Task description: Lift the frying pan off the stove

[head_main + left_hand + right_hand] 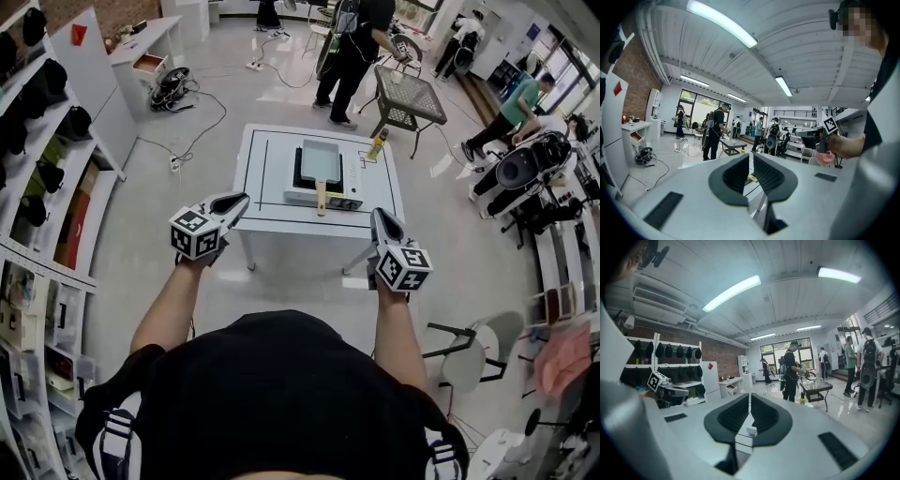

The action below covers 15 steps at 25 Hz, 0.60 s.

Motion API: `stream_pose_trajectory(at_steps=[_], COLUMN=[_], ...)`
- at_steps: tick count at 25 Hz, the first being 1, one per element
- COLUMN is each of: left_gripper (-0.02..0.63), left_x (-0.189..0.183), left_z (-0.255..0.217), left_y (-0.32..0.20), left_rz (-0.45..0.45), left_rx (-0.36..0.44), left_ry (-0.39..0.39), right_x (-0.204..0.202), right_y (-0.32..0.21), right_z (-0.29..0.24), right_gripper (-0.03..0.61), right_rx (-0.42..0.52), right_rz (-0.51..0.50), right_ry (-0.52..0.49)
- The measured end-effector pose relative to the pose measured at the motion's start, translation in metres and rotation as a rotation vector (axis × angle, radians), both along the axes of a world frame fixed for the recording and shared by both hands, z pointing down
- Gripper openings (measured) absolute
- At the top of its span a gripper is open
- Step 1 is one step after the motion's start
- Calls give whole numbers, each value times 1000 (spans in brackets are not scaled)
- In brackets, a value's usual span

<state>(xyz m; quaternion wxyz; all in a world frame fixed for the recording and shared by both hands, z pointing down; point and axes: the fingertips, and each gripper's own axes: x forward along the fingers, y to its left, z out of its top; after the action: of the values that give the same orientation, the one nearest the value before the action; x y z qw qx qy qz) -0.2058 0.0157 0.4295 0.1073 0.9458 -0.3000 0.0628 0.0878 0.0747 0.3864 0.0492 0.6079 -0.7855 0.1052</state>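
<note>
Head view looks steeply down on a wide room with a pale, shiny floor (150,244). Tall white shelves (37,187) with dark caps on them stand along the left edge of the frame. A white desk (267,202) stands in the middle of the frame, a little above the centre, and it has thin black lines drawn on its top. Beyond it, in the upper part of the frame, a person in black clothes (354,47) stands beside a small black table (412,98). On the desk, toward its right half, sits the stove (352,176), a flat white and grey box. The frying pan (321,161) rests on top of the stove; it is rectangular and pale grey-green. Its wooden handle (321,199) points down the frame, toward the person who holds the grippers, and reaches over the lower edge of the stove. The left gripper (242,199) is held at the lower left corner of the desk and the right gripper (378,216) at the lower right corner. Both are well apart from the pan and touch nothing on the desk. In each gripper view the jaws stand closed together, with only a narrow slit between the ribbed black pads and no object in it. A marker cube (195,234) sits on the back of each gripper, just in front of the hand. A small yellow bottle (378,145) shows near the upper right corner of the desk.
</note>
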Motion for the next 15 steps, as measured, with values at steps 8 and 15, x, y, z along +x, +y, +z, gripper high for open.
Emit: stream_pose_trajectory(at_steps=[8, 15], left_gripper=[35, 35], left_x=[9, 18], left_z=[7, 13], left_y=[-11, -21], left_rz=[12, 0], left_rx=[-17, -34], left_ry=[-5, -16], right_x=[6, 13], right_y=[-9, -26], right_z=[9, 14], right_gripper=[17, 17], right_rx=[-7, -12], right_rz=[5, -17], right_ry=[-18, -41])
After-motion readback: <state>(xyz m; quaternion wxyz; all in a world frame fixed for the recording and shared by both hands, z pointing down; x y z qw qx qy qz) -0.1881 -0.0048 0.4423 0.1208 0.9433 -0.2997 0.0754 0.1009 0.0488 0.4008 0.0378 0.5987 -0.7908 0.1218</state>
